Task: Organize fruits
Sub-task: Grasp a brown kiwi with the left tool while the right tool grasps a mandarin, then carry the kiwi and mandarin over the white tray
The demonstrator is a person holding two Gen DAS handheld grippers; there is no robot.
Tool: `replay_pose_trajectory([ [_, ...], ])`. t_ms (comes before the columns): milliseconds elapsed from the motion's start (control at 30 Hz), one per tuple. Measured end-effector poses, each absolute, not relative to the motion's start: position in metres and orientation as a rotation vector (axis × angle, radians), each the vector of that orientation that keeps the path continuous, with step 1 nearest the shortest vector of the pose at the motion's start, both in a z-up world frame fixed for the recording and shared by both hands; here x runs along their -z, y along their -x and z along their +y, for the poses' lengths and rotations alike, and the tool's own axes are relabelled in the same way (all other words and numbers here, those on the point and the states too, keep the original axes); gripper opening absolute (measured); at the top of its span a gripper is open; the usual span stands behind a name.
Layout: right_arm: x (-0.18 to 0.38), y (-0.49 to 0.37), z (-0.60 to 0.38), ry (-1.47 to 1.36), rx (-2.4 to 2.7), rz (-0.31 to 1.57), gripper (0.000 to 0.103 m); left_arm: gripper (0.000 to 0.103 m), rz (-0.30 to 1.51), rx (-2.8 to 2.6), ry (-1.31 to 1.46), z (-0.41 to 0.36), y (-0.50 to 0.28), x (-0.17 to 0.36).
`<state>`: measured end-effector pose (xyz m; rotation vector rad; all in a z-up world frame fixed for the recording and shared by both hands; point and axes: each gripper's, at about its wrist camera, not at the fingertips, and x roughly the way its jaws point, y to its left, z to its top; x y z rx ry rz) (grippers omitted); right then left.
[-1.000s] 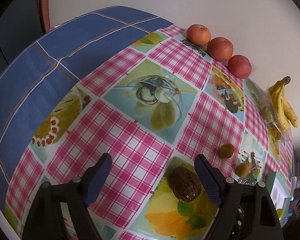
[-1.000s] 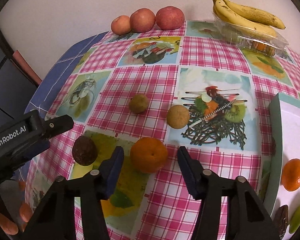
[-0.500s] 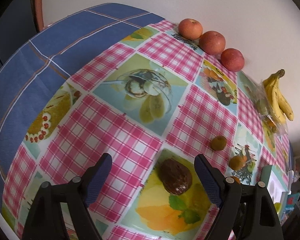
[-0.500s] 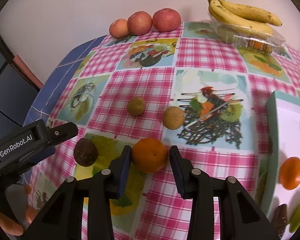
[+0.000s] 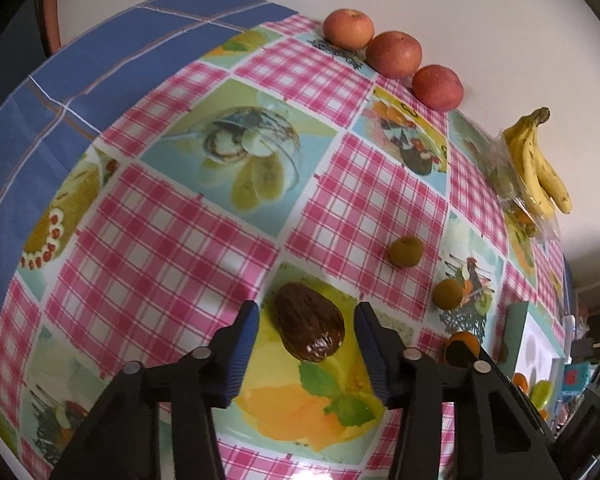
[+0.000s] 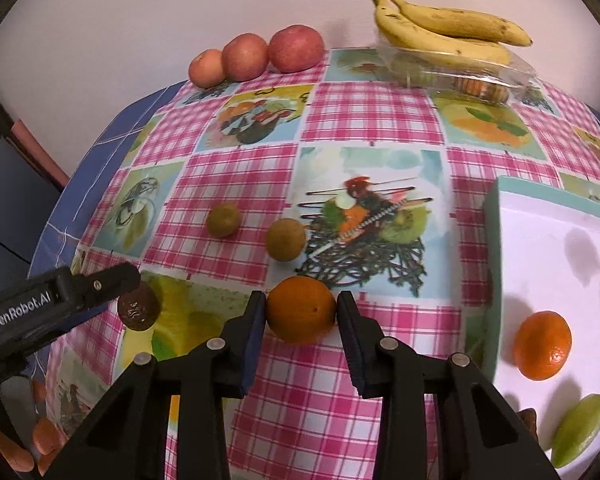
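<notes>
A dark brown wrinkled fruit (image 5: 310,328) lies on the checked tablecloth between the fingers of my left gripper (image 5: 307,310). Its jaws are closing, and a thin gap still shows on each side of the fruit. My right gripper (image 6: 301,300) is shut on an orange (image 6: 301,310), both pads pressing its sides, just above the cloth. In the right wrist view, the left gripper's finger (image 6: 96,284) partly covers the brown fruit (image 6: 138,312). The left wrist view catches the orange (image 5: 462,346) at the right, partly hidden.
Two small green-brown fruits (image 6: 223,220) (image 6: 286,239) lie mid-table. Three apples (image 6: 256,56) and bananas (image 6: 440,36) on a clear plastic pack (image 6: 468,76) line the wall. A white tray with a teal rim (image 6: 494,216) at the right holds a mandarin (image 6: 542,344) and a green fruit (image 6: 578,428).
The left jaws went from wide apart to close around the brown fruit. The right jaws closed onto the orange and now grip it.
</notes>
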<state>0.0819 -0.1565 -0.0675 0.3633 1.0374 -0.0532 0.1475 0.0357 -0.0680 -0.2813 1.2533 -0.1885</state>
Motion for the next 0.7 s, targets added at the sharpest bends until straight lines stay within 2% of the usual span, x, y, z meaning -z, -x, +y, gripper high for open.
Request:
replay_pose_trajectory([
  [100,0.068,-0.081,-0.160,-0.374,0.061,1.039,0.038,0.039,1.270,0.199,0.289,0.034,-0.147,0.071],
  [700,0.051,-0.061,-0.181,-0.393,0.075,1.000,0.037,0.038,1.166,0.227,0.231,0.010,-0.132,0.038],
])
